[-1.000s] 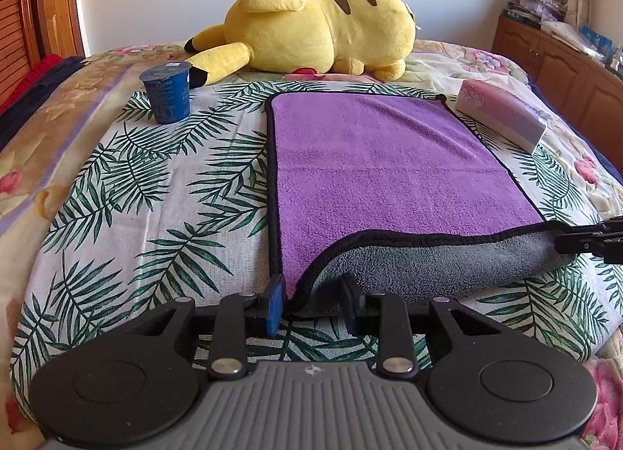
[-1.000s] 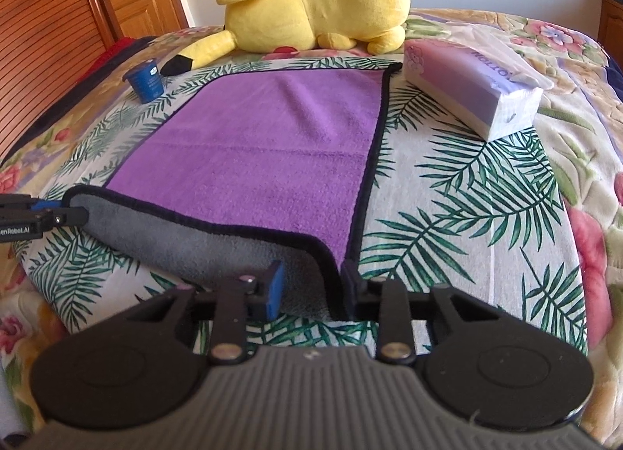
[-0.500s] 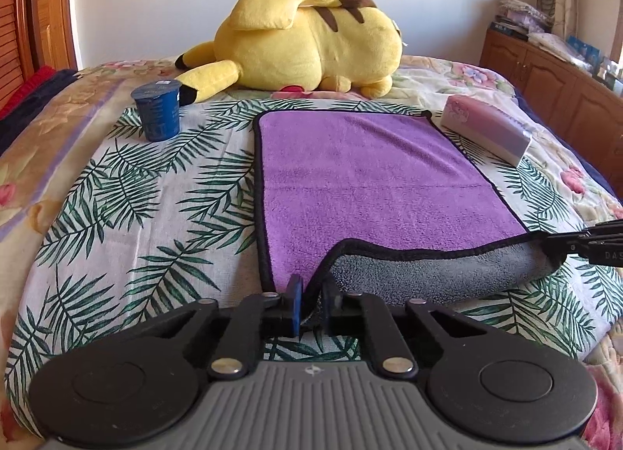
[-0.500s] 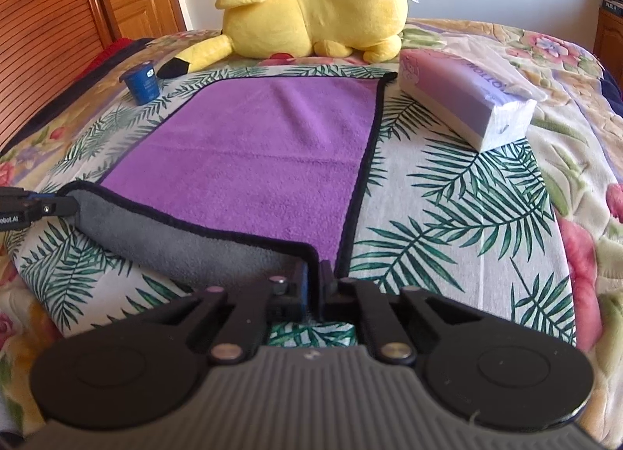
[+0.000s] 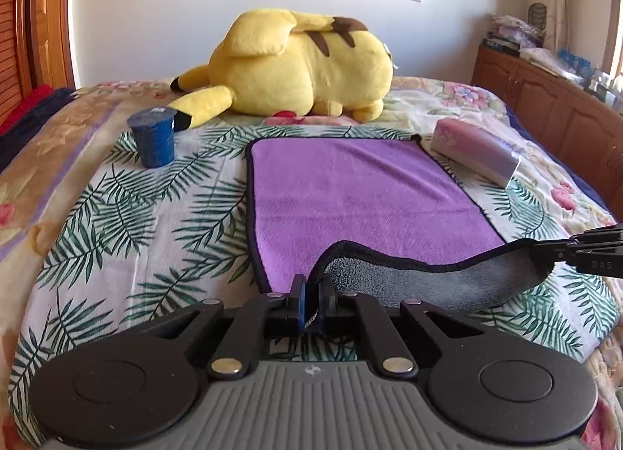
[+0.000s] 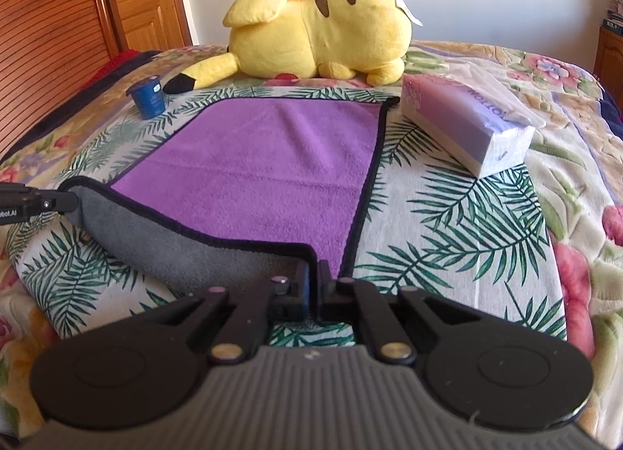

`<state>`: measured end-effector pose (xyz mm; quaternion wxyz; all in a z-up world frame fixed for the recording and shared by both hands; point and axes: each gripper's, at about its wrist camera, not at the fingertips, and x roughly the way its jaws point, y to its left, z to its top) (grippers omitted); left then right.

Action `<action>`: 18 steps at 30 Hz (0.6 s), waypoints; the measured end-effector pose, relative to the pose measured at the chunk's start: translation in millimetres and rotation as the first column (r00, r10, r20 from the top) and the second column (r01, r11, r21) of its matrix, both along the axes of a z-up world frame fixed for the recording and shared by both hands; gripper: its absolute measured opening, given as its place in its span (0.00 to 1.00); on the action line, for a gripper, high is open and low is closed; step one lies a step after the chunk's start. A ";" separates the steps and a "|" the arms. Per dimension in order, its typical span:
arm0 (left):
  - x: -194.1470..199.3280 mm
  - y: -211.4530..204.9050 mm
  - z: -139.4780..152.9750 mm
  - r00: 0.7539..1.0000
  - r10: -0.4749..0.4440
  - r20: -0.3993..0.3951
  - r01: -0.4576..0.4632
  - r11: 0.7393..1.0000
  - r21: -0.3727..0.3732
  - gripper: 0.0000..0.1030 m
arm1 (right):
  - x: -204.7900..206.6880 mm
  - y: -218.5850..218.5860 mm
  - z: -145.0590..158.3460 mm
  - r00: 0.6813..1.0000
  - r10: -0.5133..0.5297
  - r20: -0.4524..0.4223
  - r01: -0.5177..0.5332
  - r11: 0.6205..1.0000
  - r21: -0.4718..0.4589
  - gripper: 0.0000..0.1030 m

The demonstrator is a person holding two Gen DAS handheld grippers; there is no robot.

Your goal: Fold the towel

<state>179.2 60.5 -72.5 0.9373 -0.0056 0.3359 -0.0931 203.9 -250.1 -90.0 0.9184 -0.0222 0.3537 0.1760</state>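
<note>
With each gripper (image 5: 310, 307) (image 6: 313, 286) pinching a near corner of the towel (image 5: 362, 193), the hem is raised; the fold itself remains undone.

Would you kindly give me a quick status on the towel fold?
Left gripper and right gripper shut on near corners of towel. Near edge lifted, grey underside showing. Tissue pack touches far right corner.
</note>
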 end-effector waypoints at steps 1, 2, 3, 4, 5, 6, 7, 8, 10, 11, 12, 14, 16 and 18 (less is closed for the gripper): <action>-0.2 0.0 1.3 1.000 -0.002 0.005 0.002 1.000 -0.002 0.00 | 0.6 0.2 0.3 1.000 0.001 0.004 -0.001 1.000 -0.001 0.04; -0.1 -0.3 2.7 1.000 -0.004 0.008 0.004 1.000 -0.003 0.00 | 1.5 0.2 0.8 1.000 0.003 0.008 -0.003 1.000 -0.002 0.04; -0.5 -0.8 4.4 1.000 -0.007 0.013 0.007 1.000 -0.004 0.00 | 2.4 0.3 1.3 1.000 0.005 0.012 -0.005 1.000 -0.002 0.04; -0.3 -1.0 6.0 1.000 -0.009 0.018 0.009 1.000 -0.005 0.00 | 3.2 0.5 2.0 1.000 0.007 0.016 -0.007 1.000 -0.001 0.04; 0.3 -0.9 7.3 1.000 -0.011 0.021 0.011 1.000 -0.005 0.00 | 4.2 0.7 2.7 1.000 0.009 0.020 -0.009 1.000 -0.001 0.04; 1.2 -1.3 8.6 1.000 -0.011 0.023 0.011 1.000 -0.003 0.00 | 5.1 0.7 3.7 1.000 0.012 0.024 -0.012 1.000 0.001 0.04; 2.1 -1.4 9.8 1.000 -0.011 0.025 0.011 1.000 0.002 0.00 | 6.0 0.7 4.7 0.999 0.018 0.029 -0.018 1.000 0.003 0.04; 3.1 -1.7 11.0 1.000 -0.013 0.029 0.012 1.000 0.007 0.00 | 7.1 0.9 5.8 0.999 0.023 0.033 -0.023 1.000 0.004 0.04; 5.8 -1.9 13.5 0.999 -0.015 0.033 0.015 1.000 0.014 0.00 | 8.7 1.0 8.2 0.999 0.029 0.044 -0.029 1.000 0.006 0.04; 7.2 -2.1 14.5 0.999 -0.017 0.034 0.016 1.000 0.019 0.00 | 9.3 0.9 9.5 0.998 0.031 0.050 -0.032 0.999 0.009 0.04; 8.8 -2.2 15.2 0.999 -0.018 0.035 0.017 1.000 0.024 0.00 | 10.0 0.8 10.9 0.998 0.033 0.056 -0.033 0.999 0.010 0.04; 10.8 -2.8 16.1 0.999 -0.022 0.036 0.021 0.999 0.032 0.00 | 11.5 0.9 13.5 0.997 0.036 0.067 -0.037 0.999 0.013 0.04; 13.5 -3.4 17.3 0.999 -0.026 0.033 0.025 0.999 0.036 0.00 | 13.7 0.4 14.4 0.997 0.039 0.072 -0.041 0.999 0.014 0.04; 15.6 -5.0 19.0 0.999 -0.033 0.036 0.031 0.999 0.040 0.00 | 16.8 0.0 13.4 0.997 0.040 0.070 -0.041 0.999 0.011 0.04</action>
